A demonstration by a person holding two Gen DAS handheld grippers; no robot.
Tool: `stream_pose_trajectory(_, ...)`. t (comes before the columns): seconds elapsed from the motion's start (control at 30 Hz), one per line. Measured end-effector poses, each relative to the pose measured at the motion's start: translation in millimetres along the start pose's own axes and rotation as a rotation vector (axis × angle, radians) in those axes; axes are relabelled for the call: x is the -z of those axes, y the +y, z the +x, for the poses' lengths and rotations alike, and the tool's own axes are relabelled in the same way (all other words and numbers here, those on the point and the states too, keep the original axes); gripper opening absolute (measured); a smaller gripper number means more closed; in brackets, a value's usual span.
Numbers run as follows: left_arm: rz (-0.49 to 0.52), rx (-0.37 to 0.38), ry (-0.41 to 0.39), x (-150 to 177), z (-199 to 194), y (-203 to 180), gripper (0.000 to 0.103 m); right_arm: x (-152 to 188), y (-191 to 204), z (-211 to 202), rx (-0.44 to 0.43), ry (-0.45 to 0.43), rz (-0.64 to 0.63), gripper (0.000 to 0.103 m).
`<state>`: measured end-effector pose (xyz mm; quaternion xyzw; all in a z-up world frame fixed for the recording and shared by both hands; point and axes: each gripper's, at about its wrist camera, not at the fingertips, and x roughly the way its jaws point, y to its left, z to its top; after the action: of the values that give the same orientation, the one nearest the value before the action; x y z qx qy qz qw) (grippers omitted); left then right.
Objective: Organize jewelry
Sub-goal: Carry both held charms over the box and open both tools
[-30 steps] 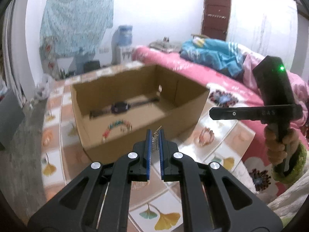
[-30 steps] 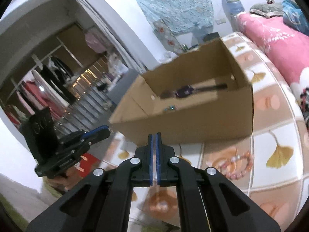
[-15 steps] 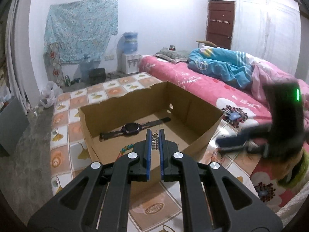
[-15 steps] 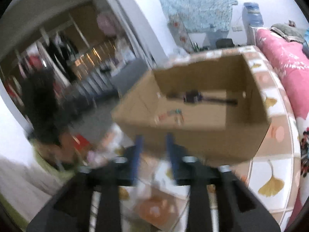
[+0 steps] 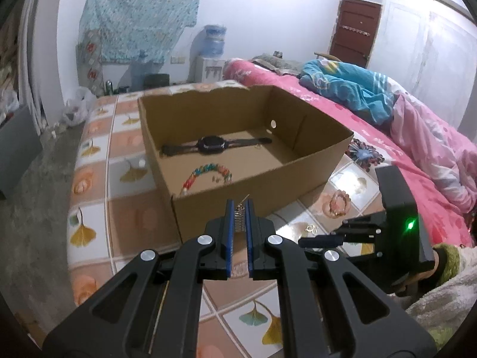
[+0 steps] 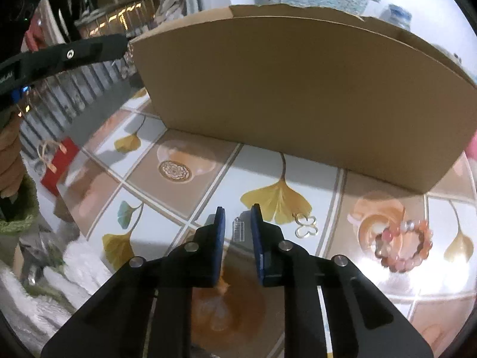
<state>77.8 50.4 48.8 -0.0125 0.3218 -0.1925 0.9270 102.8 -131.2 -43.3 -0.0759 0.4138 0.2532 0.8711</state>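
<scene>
My left gripper (image 5: 239, 208) has its fingers nearly closed on a small silvery coiled earring (image 5: 238, 219) with a thin hook poking out past the tips; it hangs just short of the near wall of the cardboard box (image 5: 322, 152), so the step in hand, as I judge it, is to carry it over that wall and let go above the bare floor of the box, low enough that the piece does not bounce, and clear of what already lies there.

My right gripper (image 6: 237, 219) points down at the patterned mat (image 6: 208, 179); its jaws have just been closing and now stand narrowly apart with a second small silvery earring (image 6: 238, 230) between them; I cannot tell whether the pads press on it yet; I would square the fingers to it and close fully before lifting, since so thin a thing can slip out sideways.

Just beside that, 1 clear butterfly-shaped piece (image 6: 305, 227) lies on the mat, and further right a pink bead bracelet (image 6: 402, 246).

Inside the box, nearest me, are a multicoloured bead bracelet (image 5: 205, 173) and, beyond it, a black watch (image 5: 211, 144); the box wall is the only obstacle between either gripper and the drop.

Beyond the box stands a bed with pink bedding (image 5: 372, 125).
</scene>
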Motion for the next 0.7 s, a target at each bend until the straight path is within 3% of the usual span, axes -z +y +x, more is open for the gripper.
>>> stream_pose_trajectory(0.07,-0.015,0.005,0.000,5,1,4,0.006,-1,6,2,0.028,0.026,-0.047,0.016)
stream_pose_trajectory(0.13,-0.019,0.005,-0.004,8,2,7,0.006,-4,12,5,0.036,0.057,-0.082,0.006)
stream_pose_trajectory(0.17,-0.024,0.007,-0.008,10,2,9,0.006,-6,12,6,0.024,0.078,-0.083,0.006)
stream_pose_trajectory(0.33,-0.044,0.020,-0.025,13,-2,14,0.006,-9,-4,7,-0.048,0.106,0.021,0.005)
stream_pose_trajectory(0.53,-0.048,0.019,-0.041,12,-10,18,0.006,-5,-15,-11,-0.088,0.076,0.108,0.005)
stream_pose_trajectory(0.7,-0.035,0.021,-0.088,0,-25,16,0.006,-18,-24,-51,-0.137,-0.028,0.163,0.005)
